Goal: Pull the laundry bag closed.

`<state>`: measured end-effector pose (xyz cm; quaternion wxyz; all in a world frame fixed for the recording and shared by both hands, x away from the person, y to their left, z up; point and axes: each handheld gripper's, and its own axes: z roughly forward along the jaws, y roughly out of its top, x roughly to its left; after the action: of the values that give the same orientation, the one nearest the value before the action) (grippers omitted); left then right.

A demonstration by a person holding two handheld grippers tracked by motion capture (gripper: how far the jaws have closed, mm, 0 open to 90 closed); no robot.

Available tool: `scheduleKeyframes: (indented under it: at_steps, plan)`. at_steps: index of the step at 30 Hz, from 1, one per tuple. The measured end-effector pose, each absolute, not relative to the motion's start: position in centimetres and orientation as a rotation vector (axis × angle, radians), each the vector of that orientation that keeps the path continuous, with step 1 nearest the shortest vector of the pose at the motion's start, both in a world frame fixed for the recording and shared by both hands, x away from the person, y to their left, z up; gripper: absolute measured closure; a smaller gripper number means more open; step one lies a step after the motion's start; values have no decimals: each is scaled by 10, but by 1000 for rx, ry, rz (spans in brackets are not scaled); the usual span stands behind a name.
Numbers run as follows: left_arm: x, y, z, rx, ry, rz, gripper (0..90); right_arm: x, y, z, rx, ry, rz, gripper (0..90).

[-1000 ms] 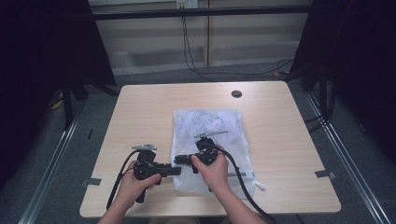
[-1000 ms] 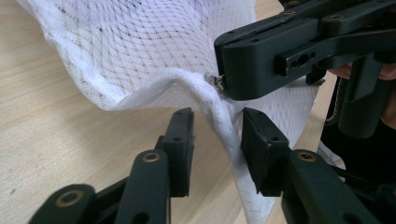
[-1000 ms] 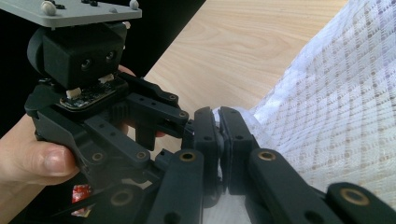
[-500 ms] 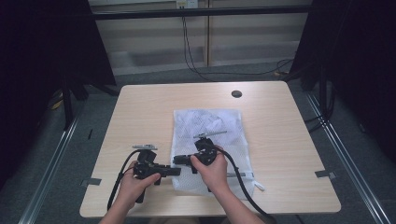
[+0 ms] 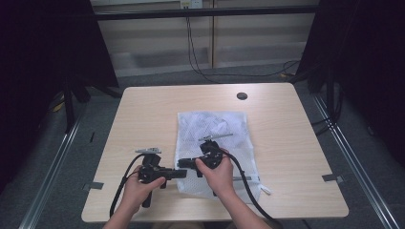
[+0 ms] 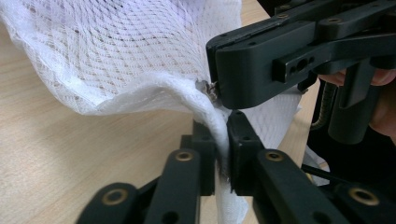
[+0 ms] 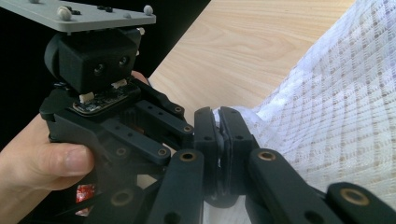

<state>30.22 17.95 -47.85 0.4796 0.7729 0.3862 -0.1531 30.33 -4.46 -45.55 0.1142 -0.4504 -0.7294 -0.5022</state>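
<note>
Left gripper view shows the left gripper [image 6: 222,154], jaws just closed, pinching the mesh bag [image 6: 121,60] hem at lower centre beside the right gripper [image 6: 212,91], which clamps the same hem, so both now hold the edge for opening.

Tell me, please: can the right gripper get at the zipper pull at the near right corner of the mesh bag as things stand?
Probably not right away. The right gripper is shut on the left edge of the mesh bag, beside the left gripper. The zipper pull lies uncovered, so releasing first should free the way.

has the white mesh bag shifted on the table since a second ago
No. In the high view the white mesh bag lies in the same spot below the table's round dark grommet, with both claws at its near-left edge.
</note>
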Motion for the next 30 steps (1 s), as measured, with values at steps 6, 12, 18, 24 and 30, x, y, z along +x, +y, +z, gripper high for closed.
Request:
scheduleKeyframes:
  at_steps: [6, 12, 18, 24, 30]
  plan:
    - [302, 179, -478, 1875, 972, -395, 881, 303, -48, -455, -1320, -2122, -1467, 867]
    - [302, 178, -478, 1861, 991, -410, 884, 303, -53, -455, -1328, -2098, -1458, 868]
    - [301, 178, -478, 1859, 998, -425, 885, 303, -55, -458, -1325, -2087, -1446, 869]
    - [300, 177, -477, 1853, 1004, -433, 885, 303, -57, -459, -1324, -2082, -1434, 870]
    - [299, 177, -478, 1831, 1013, -440, 885, 303, -60, -458, -1328, -2088, -1423, 872]
